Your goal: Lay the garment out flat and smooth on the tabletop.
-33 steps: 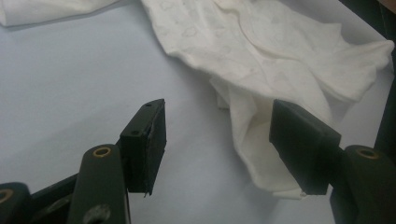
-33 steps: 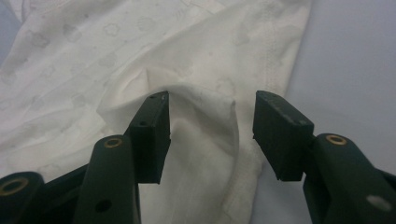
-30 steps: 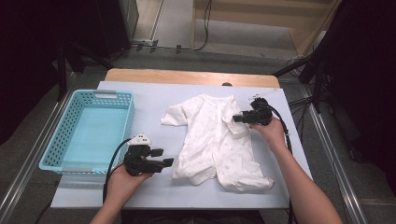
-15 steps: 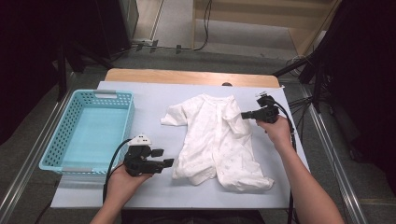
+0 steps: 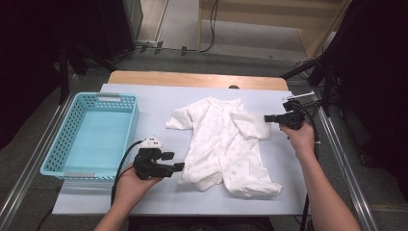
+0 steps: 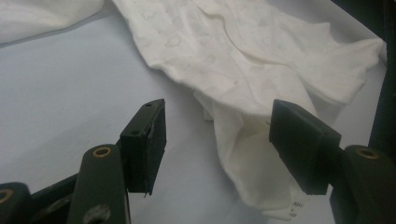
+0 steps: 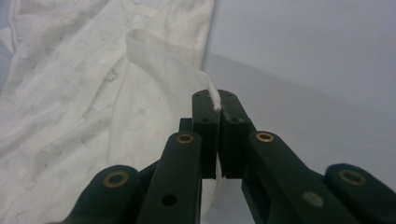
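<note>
A white baby romper (image 5: pixel 221 144) lies spread face up on the pale blue table cover (image 5: pixel 144 202). My right gripper (image 5: pixel 266 118) is at its right side, shut on the cuff of the sleeve (image 5: pixel 250 126). In the right gripper view the sleeve (image 7: pixel 159 70) runs as a thin fold of cloth into the closed jaws of the right gripper (image 7: pixel 218 107). My left gripper (image 5: pixel 174 161) rests by the romper's lower left leg, open. In the left gripper view the leg cuff (image 6: pixel 252 154) lies between the pads of the left gripper (image 6: pixel 219 135) without touching them.
A light blue plastic basket (image 5: pixel 53 149) stands at the left of the table with nothing in it. A wooden table edge (image 5: pixel 192 79) runs along the back. Metal rails (image 5: pixel 337 144) flank the table, and cables trail at the right.
My right gripper has moved to the right and slightly up, and it has drawn the sleeve outward from the romper's body. The left gripper has stayed where it was.
</note>
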`<state>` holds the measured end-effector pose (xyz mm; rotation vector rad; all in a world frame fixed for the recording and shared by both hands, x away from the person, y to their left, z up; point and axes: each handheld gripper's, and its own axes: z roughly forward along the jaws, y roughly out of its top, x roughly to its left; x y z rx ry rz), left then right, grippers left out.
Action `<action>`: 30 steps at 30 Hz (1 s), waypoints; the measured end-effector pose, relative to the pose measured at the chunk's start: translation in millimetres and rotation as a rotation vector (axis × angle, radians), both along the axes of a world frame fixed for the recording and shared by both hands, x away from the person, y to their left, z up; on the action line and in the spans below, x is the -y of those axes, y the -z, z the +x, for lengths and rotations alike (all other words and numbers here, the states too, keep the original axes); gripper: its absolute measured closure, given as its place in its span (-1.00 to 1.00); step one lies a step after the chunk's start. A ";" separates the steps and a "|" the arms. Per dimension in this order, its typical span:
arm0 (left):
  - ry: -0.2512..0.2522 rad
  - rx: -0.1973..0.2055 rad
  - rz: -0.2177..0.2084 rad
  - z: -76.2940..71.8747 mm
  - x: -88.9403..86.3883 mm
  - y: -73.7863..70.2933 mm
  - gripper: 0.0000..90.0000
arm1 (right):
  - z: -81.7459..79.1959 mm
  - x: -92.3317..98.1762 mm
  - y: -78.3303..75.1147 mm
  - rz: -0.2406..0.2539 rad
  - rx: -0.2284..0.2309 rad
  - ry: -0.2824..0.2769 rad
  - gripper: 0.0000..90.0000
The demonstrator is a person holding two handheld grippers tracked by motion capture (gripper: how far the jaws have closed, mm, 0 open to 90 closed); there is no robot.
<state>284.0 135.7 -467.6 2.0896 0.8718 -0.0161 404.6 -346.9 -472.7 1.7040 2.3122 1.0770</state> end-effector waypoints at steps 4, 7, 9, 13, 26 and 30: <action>0.014 0.005 -0.002 1.7 5.1 -0.2 -0.18 | -6.7 13.3 -1.0 0.005 0.007 0.036 0.89; 0.025 0.011 -0.003 3.1 7.6 -0.4 -0.18 | -11.0 21.6 -0.8 0.003 0.007 0.061 0.89; 0.032 0.012 -0.004 4.0 8.7 -0.9 -0.18 | -12.8 26.3 -0.2 0.008 0.009 0.072 0.89; 0.035 0.017 -0.006 6.2 11.0 -1.3 -0.18 | -16.7 36.8 0.9 0.013 0.006 0.103 0.88; 0.046 0.025 -0.012 10.1 17.3 -1.8 -0.18 | -25.7 74.5 2.8 0.028 0.008 0.209 0.88; 0.045 0.024 -0.021 10.1 18.6 -2.2 -0.18 | -24.1 79.3 3.9 0.025 0.005 0.222 0.89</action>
